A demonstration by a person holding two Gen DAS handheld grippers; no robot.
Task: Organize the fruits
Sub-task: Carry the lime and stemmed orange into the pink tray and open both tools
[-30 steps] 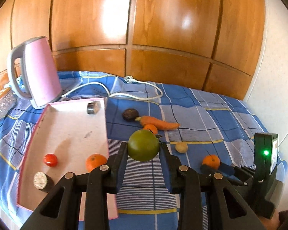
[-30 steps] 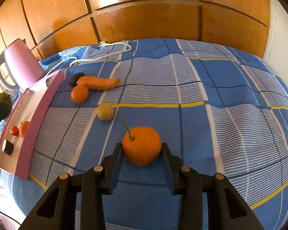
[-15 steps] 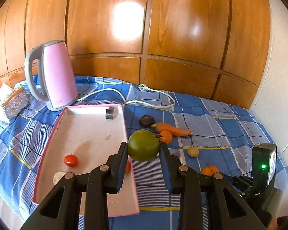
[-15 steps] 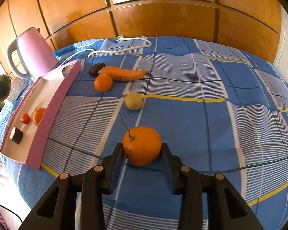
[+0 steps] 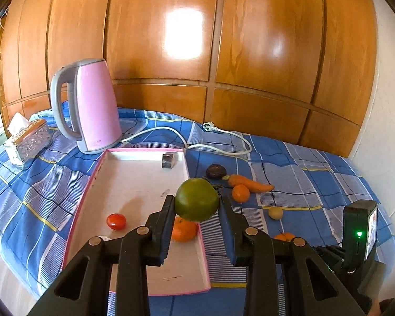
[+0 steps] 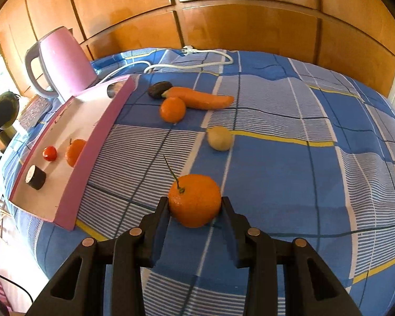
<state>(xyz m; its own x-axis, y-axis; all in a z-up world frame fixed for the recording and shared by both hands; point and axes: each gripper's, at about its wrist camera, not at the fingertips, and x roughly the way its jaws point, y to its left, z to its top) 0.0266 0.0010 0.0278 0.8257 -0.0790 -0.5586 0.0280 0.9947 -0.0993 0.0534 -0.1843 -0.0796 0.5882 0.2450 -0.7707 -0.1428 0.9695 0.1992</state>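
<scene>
My left gripper (image 5: 197, 202) is shut on a round green fruit (image 5: 196, 199) and holds it in the air above the right edge of the pink-rimmed tray (image 5: 134, 184). In the tray lie a red tomato (image 5: 116, 221), an orange (image 5: 183, 231) and two small dark pieces. My right gripper (image 6: 194, 205) is shut on a stemmed orange (image 6: 194, 203), low over the blue checked cloth. On the cloth lie another orange (image 6: 172, 109), a carrot (image 6: 201, 97), a dark round fruit (image 6: 159, 89) and a small yellowish fruit (image 6: 220, 138).
A pink kettle (image 5: 88, 105) stands behind the tray, its white cord (image 5: 216, 142) trailing across the cloth. A silver tissue box (image 5: 26, 139) sits at far left. Wooden panels form the back wall. The table's front edge is near the tray (image 6: 65, 163).
My left gripper has risen and drawn back with the green fruit, so the tray and kettle look farther away. My right gripper has turned left toward the tray, still holding its orange.
</scene>
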